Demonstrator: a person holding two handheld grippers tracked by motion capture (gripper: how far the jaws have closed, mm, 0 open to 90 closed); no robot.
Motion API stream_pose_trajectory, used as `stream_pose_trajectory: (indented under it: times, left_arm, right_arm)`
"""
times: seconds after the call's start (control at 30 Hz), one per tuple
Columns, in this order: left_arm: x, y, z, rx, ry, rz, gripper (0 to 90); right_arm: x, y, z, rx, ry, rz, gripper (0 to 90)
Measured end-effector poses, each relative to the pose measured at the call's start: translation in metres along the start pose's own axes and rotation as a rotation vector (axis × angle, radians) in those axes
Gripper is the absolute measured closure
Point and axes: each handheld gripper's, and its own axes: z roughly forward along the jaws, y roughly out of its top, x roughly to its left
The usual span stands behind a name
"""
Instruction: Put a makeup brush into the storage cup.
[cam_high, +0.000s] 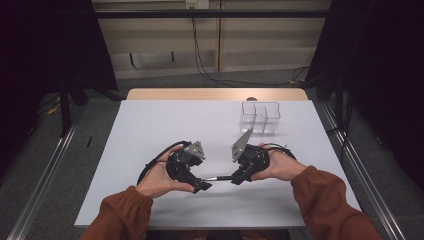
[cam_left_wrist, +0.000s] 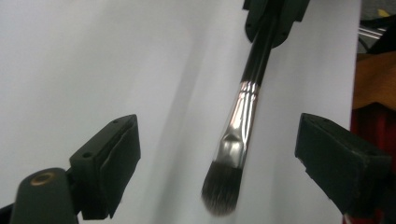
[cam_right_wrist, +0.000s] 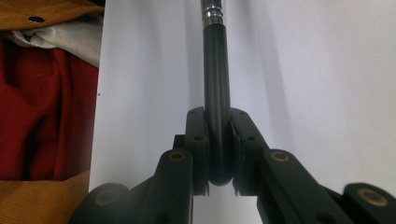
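Observation:
A makeup brush (cam_high: 217, 178) with a black handle, silver ferrule and dark bristles hangs level above the white table (cam_high: 165, 125), between my two grippers. My right gripper (cam_high: 236, 179) is shut on the end of the handle (cam_right_wrist: 217, 84), with both pads (cam_right_wrist: 198, 140) pressed against it. My left gripper (cam_high: 202, 186) stands open around the bristle end. In the left gripper view the brush (cam_left_wrist: 238, 135) lies between the wide-apart pads (cam_left_wrist: 126, 154) and touches neither. The right gripper (cam_left_wrist: 275, 18) shows at the top of that view, clamped on the handle.
A clear plastic box (cam_high: 260, 117) with compartments stands at the back right of the table. The person's orange sleeves (cam_high: 325, 200) come in over the front edge. Red and orange clothing (cam_right_wrist: 42, 116) lies just past the table's near edge.

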Motion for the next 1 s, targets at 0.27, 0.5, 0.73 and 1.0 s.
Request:
stream_pose_trajectory:
  times: [0.27,0.5,0.73,1.0]
  left_arm:
    - [-0.003,-0.008,-0.009,-0.039,0.03,-0.022,8.4]
    - [-0.001,-0.021,-0.011,-0.061,0.027,-0.045,5.6]
    - [-0.001,-0.033,-0.017,-0.101,0.04,-0.072,4.3]
    - [-0.01,-0.045,-0.02,-0.144,0.076,-0.11,4.1]
  right_arm:
    - [-0.002,-0.007,-0.004,-0.012,-0.016,0.022,80.2]
    - [-0.006,-0.017,-0.008,-0.034,-0.022,0.061,80.1]
    - [-0.007,-0.026,-0.011,-0.042,-0.043,0.091,80.1]
    - [0.0,-0.037,-0.01,-0.051,-0.095,0.109,80.1]
